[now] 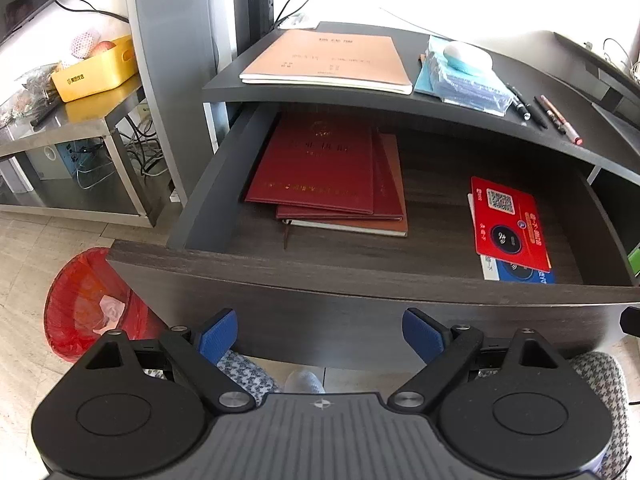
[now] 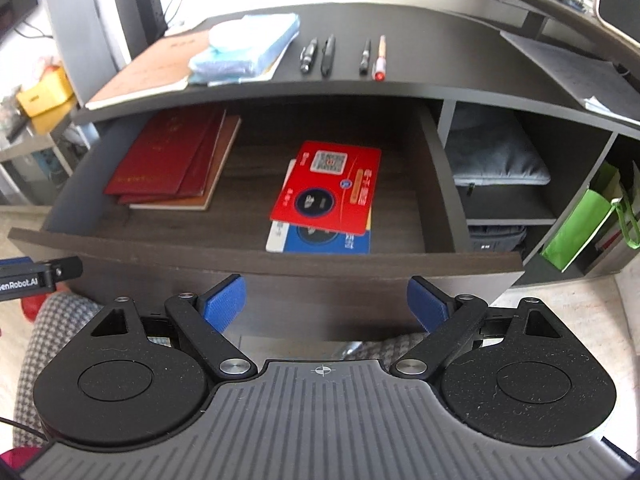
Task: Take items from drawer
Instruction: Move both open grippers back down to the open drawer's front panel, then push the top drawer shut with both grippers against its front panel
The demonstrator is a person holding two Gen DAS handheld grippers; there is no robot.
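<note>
The dark wooden drawer (image 1: 360, 276) (image 2: 256, 256) stands pulled out under the desk top. Inside at the left lies a stack of dark red folders (image 1: 320, 164) (image 2: 168, 156) on a brown notebook (image 1: 394, 184) (image 2: 218, 168). At the right a red card (image 1: 508, 224) (image 2: 328, 188) lies on a blue card (image 1: 520, 272) (image 2: 328, 240). My left gripper (image 1: 320, 336) is open and empty in front of the drawer front. My right gripper (image 2: 326, 304) is open and empty, in front of the drawer front below the cards.
On the desk top lie a tan booklet (image 1: 328, 60) (image 2: 148, 68), a blue pack (image 1: 464, 80) (image 2: 248, 48) and several pens (image 1: 548, 116) (image 2: 344, 56). A red waste bin (image 1: 88, 308) stands left. Shelves with a grey bag (image 2: 496, 152) and a green bag (image 2: 580, 224) stand right.
</note>
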